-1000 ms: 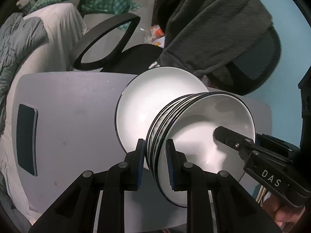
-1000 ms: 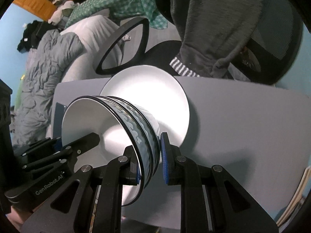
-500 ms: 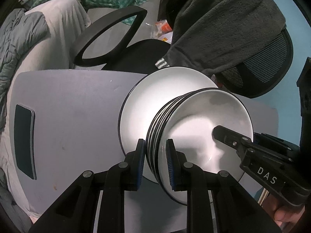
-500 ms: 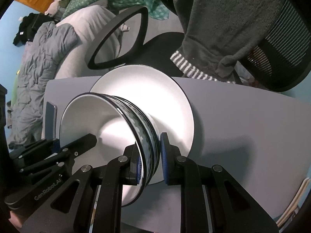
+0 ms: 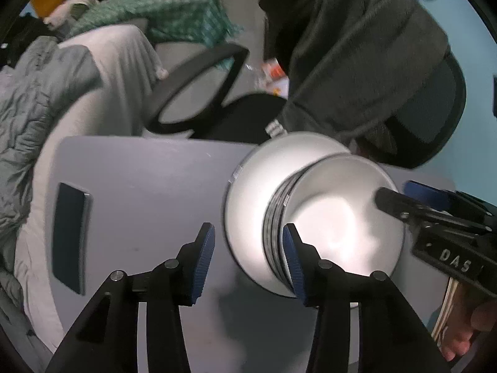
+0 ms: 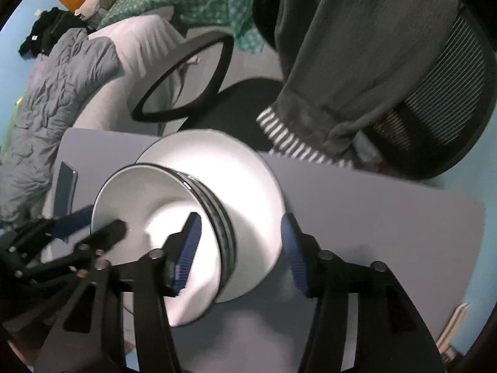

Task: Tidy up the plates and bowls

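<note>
Bowls (image 5: 341, 227), nested in a stack with dark bands around their rims, sat on a white plate (image 5: 248, 199) lying on the grey surface (image 5: 149, 186). From the right wrist camera the same stack (image 6: 155, 217) sat on the plate (image 6: 248, 180), near the surface's (image 6: 372, 223) edge closest to the office chair (image 6: 435, 93).

Left tongs (image 5: 245, 261) were spread wide, 1 blue pad at the stack's near side and the other over bare surface, gripping nothing. Right tongs (image 6: 242, 248) were also spread wide, straddling the stack's rim: 1 pad inside the top bowl, the other beyond the plate's edge, neither pressing on the bowls as far as the blur allowed.

A dark phone (image 5: 70, 236) lay flat on the surface, well apart from the plate, on the side away from the chair. A grey garment (image 6: 357, 46) hung over the chair's back.
</note>
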`<state>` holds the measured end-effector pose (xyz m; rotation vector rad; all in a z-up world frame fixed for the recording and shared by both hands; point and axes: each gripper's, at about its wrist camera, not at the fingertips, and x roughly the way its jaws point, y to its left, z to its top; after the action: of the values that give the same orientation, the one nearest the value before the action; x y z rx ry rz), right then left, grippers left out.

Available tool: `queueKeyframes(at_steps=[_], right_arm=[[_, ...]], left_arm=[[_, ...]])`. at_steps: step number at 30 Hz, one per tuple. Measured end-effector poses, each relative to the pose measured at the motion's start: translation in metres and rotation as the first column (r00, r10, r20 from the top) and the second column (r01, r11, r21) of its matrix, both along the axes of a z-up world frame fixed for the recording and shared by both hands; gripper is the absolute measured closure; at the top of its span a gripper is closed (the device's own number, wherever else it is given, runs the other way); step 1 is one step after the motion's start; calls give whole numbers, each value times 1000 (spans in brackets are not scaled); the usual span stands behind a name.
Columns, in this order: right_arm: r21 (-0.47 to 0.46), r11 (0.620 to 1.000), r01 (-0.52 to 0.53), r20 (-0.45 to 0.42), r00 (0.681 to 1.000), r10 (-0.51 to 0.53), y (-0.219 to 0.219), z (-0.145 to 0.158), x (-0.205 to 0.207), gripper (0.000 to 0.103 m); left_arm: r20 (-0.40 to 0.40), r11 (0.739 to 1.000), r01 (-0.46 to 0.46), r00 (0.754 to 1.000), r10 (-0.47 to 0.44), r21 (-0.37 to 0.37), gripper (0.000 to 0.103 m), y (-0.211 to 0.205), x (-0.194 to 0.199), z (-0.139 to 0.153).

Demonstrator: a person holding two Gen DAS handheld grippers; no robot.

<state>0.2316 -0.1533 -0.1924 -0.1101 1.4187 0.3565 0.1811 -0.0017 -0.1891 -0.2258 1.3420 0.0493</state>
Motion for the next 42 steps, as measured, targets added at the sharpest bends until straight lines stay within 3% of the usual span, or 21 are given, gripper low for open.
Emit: queueKeyframes(at_steps=[5, 9, 11, 16, 30, 33, 42], right_arm=[[-32, 999, 7, 104, 995, -4, -15, 38, -9, 48], [-43, 999, 18, 206, 979, -9, -29, 75, -26, 44], [-35, 999, 29, 238, 971, -20, -35, 90, -34, 40], [-33, 999, 40, 303, 952, -28, -45, 119, -59, 40], [49, 996, 74, 384, 919, -87, -62, 170, -124, 39], [62, 994, 85, 383, 918, -103, -64, 173, -134, 39], [76, 990, 119, 377, 916, -139, -70, 175, -155, 39]], left_arm=[[137, 996, -43, 990, 32, 77, 40, 11, -21, 49], [222, 993, -62, 974, 38, 101, 35, 16, -42, 84], [251, 993, -73, 967, 47, 96, 26, 19, -52, 96], [294, 993, -85, 954, 57, 84, 25, 21, -80, 121], [441, 984, -136, 894, 74, 111, 22, 13, -146, 179], [453, 986, -131, 889, 72, 100, 18, 8, -155, 183], [458, 989, -81, 889, 17, 121, 18, -9, -170, 191]])
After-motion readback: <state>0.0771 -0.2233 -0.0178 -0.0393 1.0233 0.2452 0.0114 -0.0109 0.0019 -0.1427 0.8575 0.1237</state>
